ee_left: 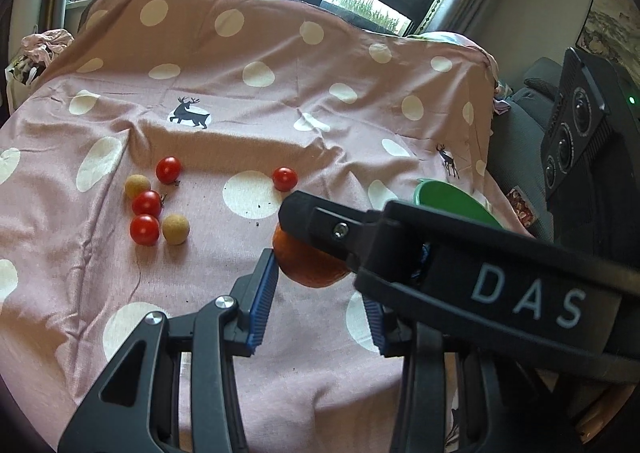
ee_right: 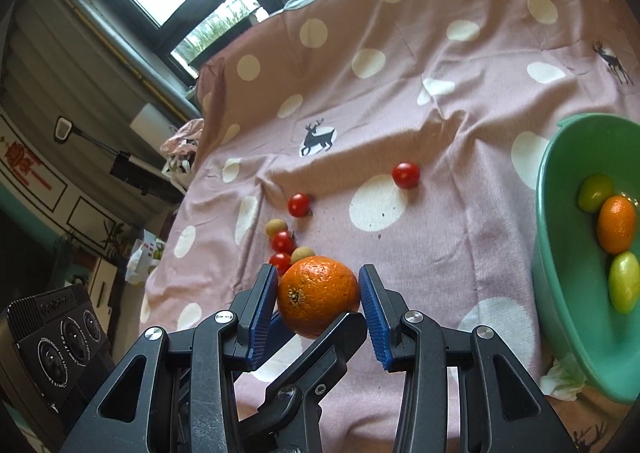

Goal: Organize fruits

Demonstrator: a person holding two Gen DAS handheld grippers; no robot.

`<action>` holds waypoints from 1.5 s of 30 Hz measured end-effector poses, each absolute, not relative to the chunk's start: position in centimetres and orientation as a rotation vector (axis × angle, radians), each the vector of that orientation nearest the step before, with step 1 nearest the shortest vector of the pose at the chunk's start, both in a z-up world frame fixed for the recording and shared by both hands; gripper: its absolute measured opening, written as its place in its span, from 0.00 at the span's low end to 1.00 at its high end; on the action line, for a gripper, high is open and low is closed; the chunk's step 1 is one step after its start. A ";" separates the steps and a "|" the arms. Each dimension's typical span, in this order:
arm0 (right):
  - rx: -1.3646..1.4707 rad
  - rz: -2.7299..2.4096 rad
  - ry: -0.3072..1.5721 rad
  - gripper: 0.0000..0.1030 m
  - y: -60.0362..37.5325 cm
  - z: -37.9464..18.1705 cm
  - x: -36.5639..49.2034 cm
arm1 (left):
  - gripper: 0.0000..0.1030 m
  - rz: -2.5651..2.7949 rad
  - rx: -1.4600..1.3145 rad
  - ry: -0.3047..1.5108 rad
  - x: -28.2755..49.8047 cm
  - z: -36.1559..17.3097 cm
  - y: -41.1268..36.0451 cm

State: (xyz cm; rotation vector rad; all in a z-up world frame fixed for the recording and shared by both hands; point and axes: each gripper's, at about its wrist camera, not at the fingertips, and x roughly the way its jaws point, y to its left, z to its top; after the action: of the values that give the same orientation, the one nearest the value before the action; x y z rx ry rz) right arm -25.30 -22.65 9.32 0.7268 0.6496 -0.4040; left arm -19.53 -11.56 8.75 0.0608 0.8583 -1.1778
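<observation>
An orange (ee_right: 318, 295) sits between the blue pads of my right gripper (ee_right: 319, 303), which is closed on it. In the left wrist view the same orange (ee_left: 310, 263) shows past my left gripper (ee_left: 320, 307), whose jaws stand open with the right gripper's black body crossing above them. Several cherry tomatoes (ee_left: 168, 169) and two tan longans (ee_left: 175, 228) lie on the pink dotted cloth (ee_left: 256, 101). A green bowl (ee_right: 560, 253) at the right holds a small orange (ee_right: 616, 223) and two yellow-green fruits (ee_right: 623, 281).
The cloth-covered table ends at windows behind. A black camera box (ee_left: 576, 125) stands at the right, by the table's edge. A crumpled white tissue (ee_right: 562, 377) lies by the bowl's base.
</observation>
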 end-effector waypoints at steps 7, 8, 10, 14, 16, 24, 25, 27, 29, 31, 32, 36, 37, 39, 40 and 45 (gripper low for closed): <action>0.711 -0.409 0.625 0.43 -22.3 10.2 -26.0 | 0.40 -1.190 0.049 0.829 -20.2 9.6 -11.4; 0.700 -0.408 0.622 0.43 -22.2 10.4 -26.1 | 0.40 -1.190 0.049 0.822 -20.4 9.8 -11.4; 0.681 -0.406 0.610 0.43 -22.1 10.7 -26.4 | 0.40 -1.197 0.047 0.811 -20.7 10.1 -11.6; 0.672 -0.412 0.587 0.43 -22.5 11.3 -27.3 | 0.40 -1.214 0.062 0.779 -21.7 10.7 -12.2; 0.673 -0.413 0.574 0.43 -22.7 11.5 -27.7 | 0.39 -1.221 0.073 0.768 -22.0 11.0 -12.6; 0.691 -0.456 0.511 0.43 -24.2 12.2 -30.1 | 0.39 -1.278 0.100 0.745 -23.7 11.9 -14.6; 0.694 -0.464 0.502 0.43 -24.4 12.3 -30.4 | 0.40 -1.288 0.106 0.742 -23.9 12.0 -14.8; 0.699 -0.479 0.489 0.43 -24.7 12.4 -31.0 | 0.40 -1.302 0.114 0.731 -24.5 12.2 -15.3; 0.707 -0.488 0.472 0.43 -25.1 12.6 -31.7 | 0.40 -1.314 0.125 0.721 -25.0 12.4 -15.8; 0.717 -0.497 0.458 0.43 -25.5 12.7 -32.3 | 0.40 -1.325 0.131 0.724 -25.4 12.5 -16.4; 0.723 -0.503 0.453 0.43 -25.8 12.7 -32.6 | 0.40 -1.330 0.137 0.731 -25.5 12.5 -16.8; 0.752 -0.525 0.440 0.43 -26.7 12.4 -33.5 | 0.40 -1.352 0.175 0.728 -26.2 12.4 -17.9; 0.763 -0.528 0.435 0.43 -27.0 12.4 -33.9 | 0.40 -1.357 0.180 0.727 -26.4 12.4 -18.2; 0.782 -0.536 0.427 0.43 -27.4 12.3 -34.4 | 0.40 -1.367 0.186 0.728 -26.8 12.3 -18.5; 0.787 -0.540 0.423 0.43 -27.6 12.3 -34.6 | 0.39 -1.372 0.189 0.729 -26.9 12.3 -18.8; 0.813 -0.572 0.408 0.43 -28.1 12.1 -35.9 | 0.40 -1.401 0.207 0.736 -27.7 12.2 -19.8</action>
State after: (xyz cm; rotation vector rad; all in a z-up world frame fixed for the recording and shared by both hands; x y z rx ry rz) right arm -35.87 -28.14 12.06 0.8127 0.4083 -0.5719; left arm -27.69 -19.84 12.20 0.2066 0.7356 -1.4008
